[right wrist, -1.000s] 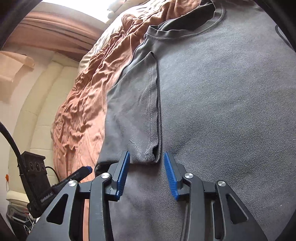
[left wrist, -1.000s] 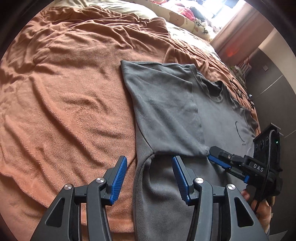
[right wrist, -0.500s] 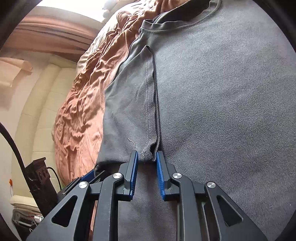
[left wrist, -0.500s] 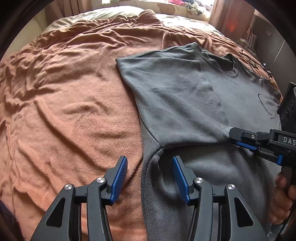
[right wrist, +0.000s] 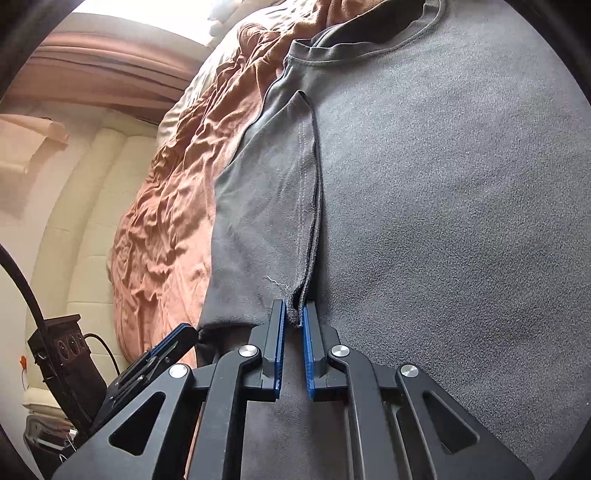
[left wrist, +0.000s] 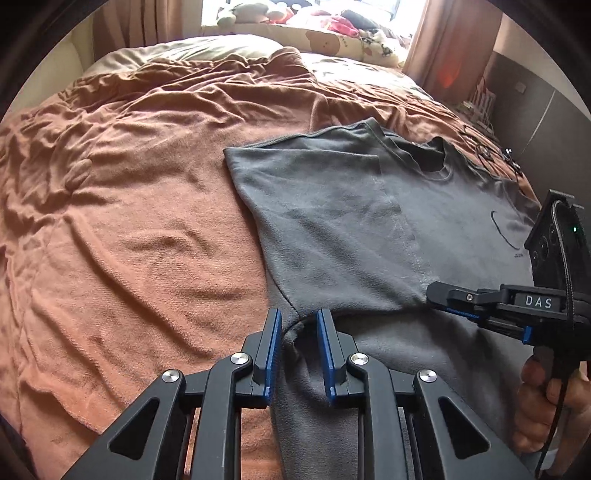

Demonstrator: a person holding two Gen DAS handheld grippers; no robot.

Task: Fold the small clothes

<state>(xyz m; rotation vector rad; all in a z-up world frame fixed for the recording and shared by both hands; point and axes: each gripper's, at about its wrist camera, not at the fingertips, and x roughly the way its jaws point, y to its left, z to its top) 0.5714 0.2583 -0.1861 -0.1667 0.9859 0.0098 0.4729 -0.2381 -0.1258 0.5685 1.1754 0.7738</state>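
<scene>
A grey T-shirt [left wrist: 369,236] lies flat on the bed, its left sleeve [left wrist: 325,221] folded inward over the body. It also fills the right wrist view [right wrist: 443,221]. My left gripper [left wrist: 297,325] has closed in around the shirt's side edge at the armpit fold, its blue pads nearly touching the cloth. My right gripper [right wrist: 294,321] is shut on the sleeve's hem corner [right wrist: 294,314]. In the left wrist view the right gripper [left wrist: 439,299] pinches that corner on the shirt's body.
A rumpled orange-brown blanket [left wrist: 129,203] covers the bed under the shirt. Pillows and soft toys [left wrist: 332,33] lie at the far end by the window. A padded cream headboard [right wrist: 74,221] shows in the right wrist view. Dark cabinets [left wrist: 535,110] stand at the right.
My right gripper closed on the sleeve's hem corner. My left gripper's jaws narrowed from wide open to close around the shirt's edge at the armpit, and its view tilted up toward the window.
</scene>
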